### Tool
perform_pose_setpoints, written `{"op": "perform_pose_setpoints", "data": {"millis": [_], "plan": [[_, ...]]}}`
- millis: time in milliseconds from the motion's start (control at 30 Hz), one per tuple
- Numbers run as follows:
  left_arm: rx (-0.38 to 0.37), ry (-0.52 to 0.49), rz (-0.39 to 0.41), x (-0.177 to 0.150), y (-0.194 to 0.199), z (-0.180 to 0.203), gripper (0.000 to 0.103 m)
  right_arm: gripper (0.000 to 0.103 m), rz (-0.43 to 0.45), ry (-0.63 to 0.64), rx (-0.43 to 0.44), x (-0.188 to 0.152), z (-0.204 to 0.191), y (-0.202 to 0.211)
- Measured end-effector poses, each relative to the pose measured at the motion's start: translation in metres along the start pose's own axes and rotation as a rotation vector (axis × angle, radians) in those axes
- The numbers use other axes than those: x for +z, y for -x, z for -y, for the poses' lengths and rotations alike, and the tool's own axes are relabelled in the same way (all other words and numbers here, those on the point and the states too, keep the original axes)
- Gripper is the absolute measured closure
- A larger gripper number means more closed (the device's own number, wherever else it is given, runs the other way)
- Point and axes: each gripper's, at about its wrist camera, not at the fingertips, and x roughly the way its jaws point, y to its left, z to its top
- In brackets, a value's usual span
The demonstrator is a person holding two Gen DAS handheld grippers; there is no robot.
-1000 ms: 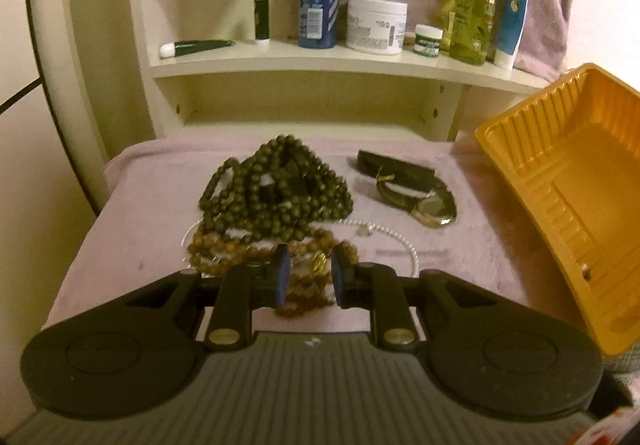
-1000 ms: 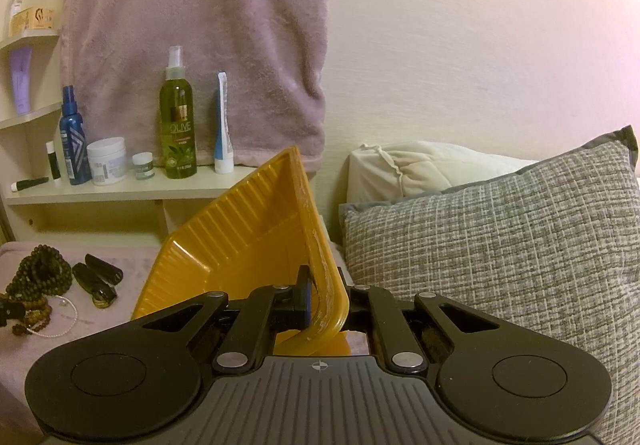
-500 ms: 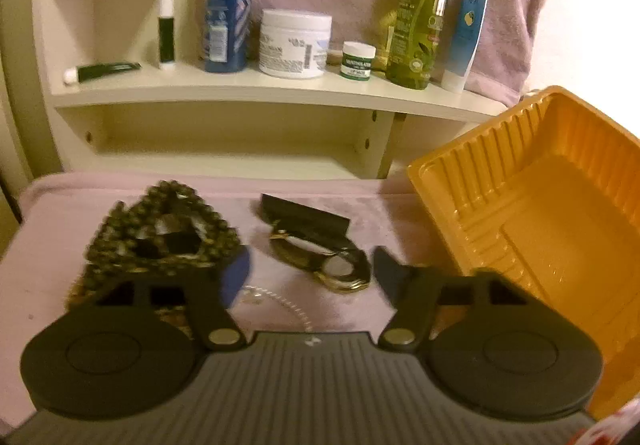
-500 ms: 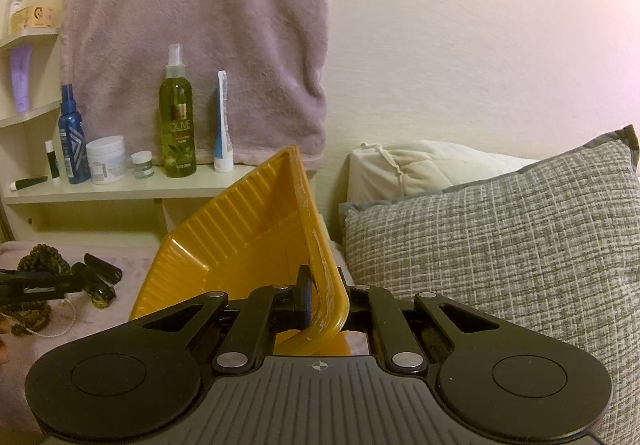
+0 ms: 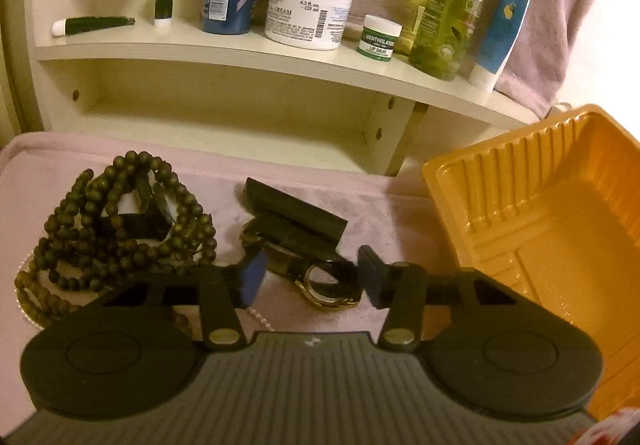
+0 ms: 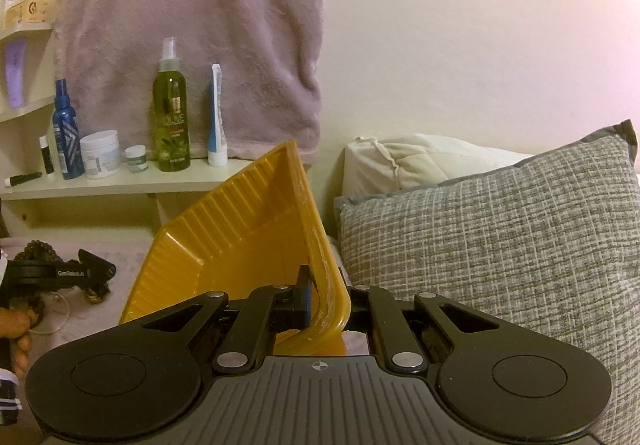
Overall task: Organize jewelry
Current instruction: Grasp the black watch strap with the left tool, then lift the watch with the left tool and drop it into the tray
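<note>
The left gripper (image 5: 308, 277) points down at the pinkish-mauve fleece cloth (image 5: 400, 213), and its jaws are closing with the wristwatch with a gold-coloured round case and dark strap (image 5: 320, 281) lying between the blue pads; the pads do not press on it, so nothing is grasped there. Just under the left finger a thin string of small white pearl beads (image 5: 260, 319) comes out from below the tool. To the left of the jaws and a little beyond them lies the heap of dark olive round wooden bead strands (image 5: 132, 229), touching the left finger's side. To the right of the jaws stands the orange ribbed plastic tray (image 5: 560, 245), tilted with its open side toward the jewelry and nothing in it. The right gripper (image 6: 320, 301) is clenched on the near rim of this tray (image 6: 240, 229) and holds it up on its edge. Right of that gripper rests a grey woven cushion (image 6: 500, 245). Farther, behind the cloth, a cream wooden shelf (image 5: 240, 49) carries a white cream jar (image 5: 310, 13) and a green spray bottle (image 5: 452, 1).
</note>
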Motion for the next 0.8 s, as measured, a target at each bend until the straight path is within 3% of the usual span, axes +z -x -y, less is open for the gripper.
{"op": "perform_pose_setpoints", "data": {"millis": [67,167,567,700,800], "plan": [[-0.008,0.0,0.003,0.0,0.001,0.001,0.08,0.095,0.0,0.002,-0.001,0.0,-0.001,0.0],[-0.015,-0.014,0.008,0.0,0.005,0.001,0.089,0.095,0.0,-0.003,0.001,0.001,0.0,0.0],[-0.032,-0.079,0.011,0.005,0.033,-0.009,0.094,0.095,0.004,-0.014,0.004,0.0,0.0,0.001],[-0.082,-0.103,0.015,0.008,0.048,-0.003,0.094,0.095,0.005,-0.019,0.006,0.0,0.0,0.002],[-0.162,-0.122,0.005,0.012,0.058,0.006,0.094,0.095,0.006,-0.023,0.006,0.0,-0.001,0.003]]}}
